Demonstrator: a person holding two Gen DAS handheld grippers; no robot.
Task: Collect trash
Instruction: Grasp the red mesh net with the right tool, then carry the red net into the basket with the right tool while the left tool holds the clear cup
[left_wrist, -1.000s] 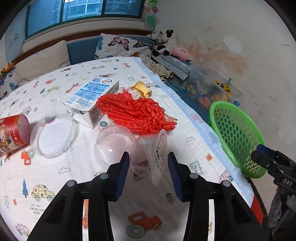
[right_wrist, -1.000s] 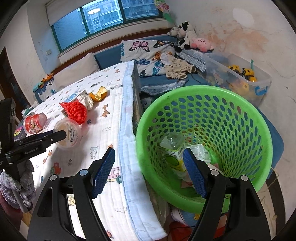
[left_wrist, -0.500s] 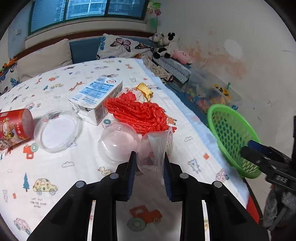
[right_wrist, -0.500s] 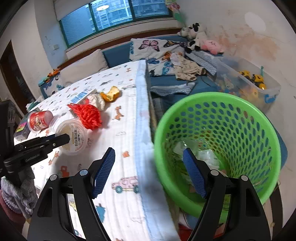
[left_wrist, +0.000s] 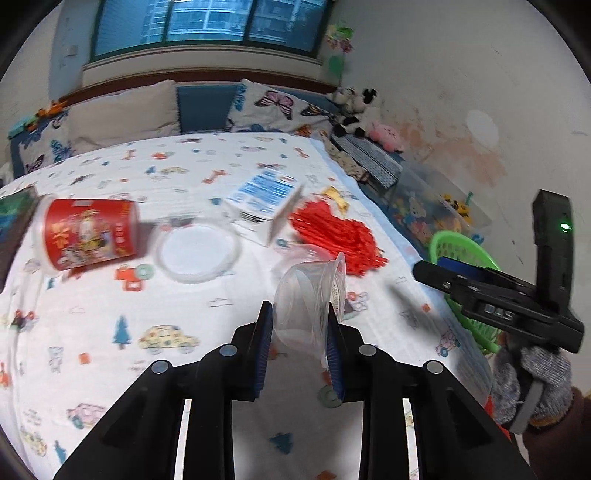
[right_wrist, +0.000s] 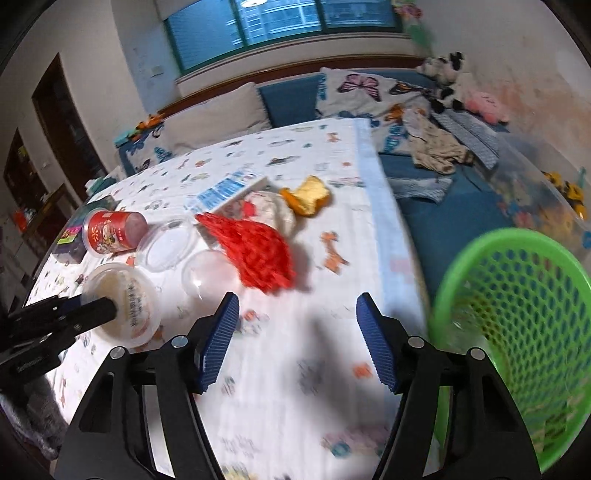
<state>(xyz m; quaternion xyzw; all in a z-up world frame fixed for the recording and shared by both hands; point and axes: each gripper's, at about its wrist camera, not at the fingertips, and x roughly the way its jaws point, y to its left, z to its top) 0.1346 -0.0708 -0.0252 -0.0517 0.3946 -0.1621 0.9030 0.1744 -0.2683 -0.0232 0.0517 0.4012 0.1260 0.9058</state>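
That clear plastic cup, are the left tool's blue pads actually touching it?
Touching. In the left wrist view the left gripper has both blue pads pressed against the sides of the clear plastic cup, with no gap.

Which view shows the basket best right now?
The right wrist view: the basket fills its right side, with the rim, mesh wall and inside visible, though blurred. The left wrist view shows only a small part of it, mostly hidden behind the right gripper.

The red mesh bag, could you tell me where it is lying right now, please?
The red mesh bag lies mid-table in the right wrist view, between the clear dome lid on its left and the orange wrapper behind it.
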